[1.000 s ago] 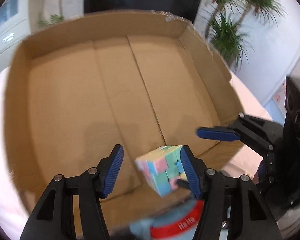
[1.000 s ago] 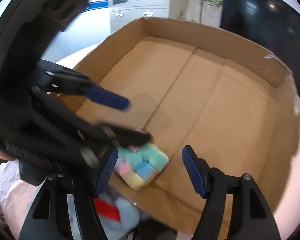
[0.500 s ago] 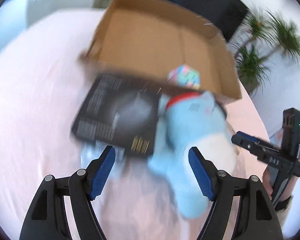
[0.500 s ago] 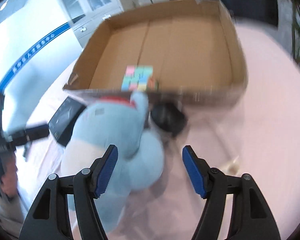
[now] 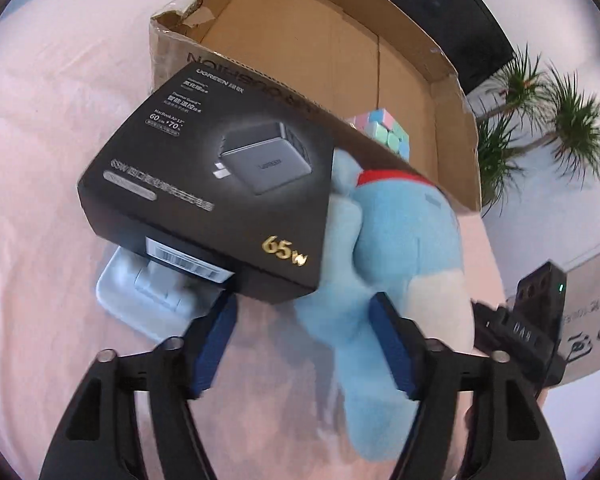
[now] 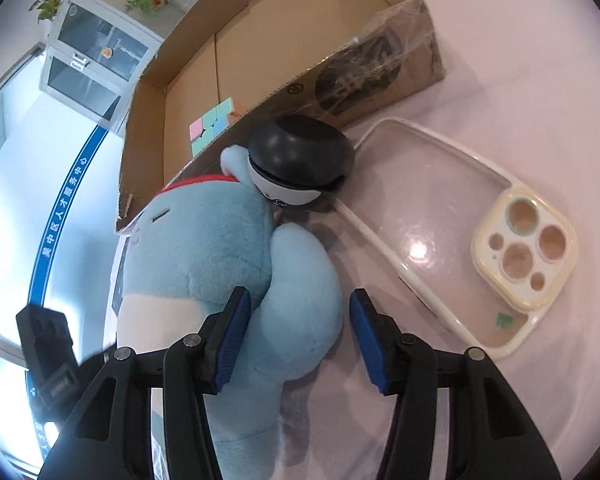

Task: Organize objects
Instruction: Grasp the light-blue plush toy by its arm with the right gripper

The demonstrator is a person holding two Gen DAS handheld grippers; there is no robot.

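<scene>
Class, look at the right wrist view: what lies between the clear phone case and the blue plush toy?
The round black-and-white gadget sits between the phone case and the plush toy, against the cardboard box.

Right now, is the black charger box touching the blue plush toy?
Touching. In the left wrist view the black charger box has its right edge pressed against the blue plush toy, with no gap between them.

Left gripper (image 5: 304, 344) hangs low with its blue-padded fingers (image 5: 214, 346) spread wide, nothing pinched between them. Right gripper (image 6: 296, 340) mirrors it, fingers (image 6: 232, 340) parted and gripping nothing, both black frames angled forward and down. The right gripper's body also shows at the edge of the left wrist view, off to the side.
</scene>
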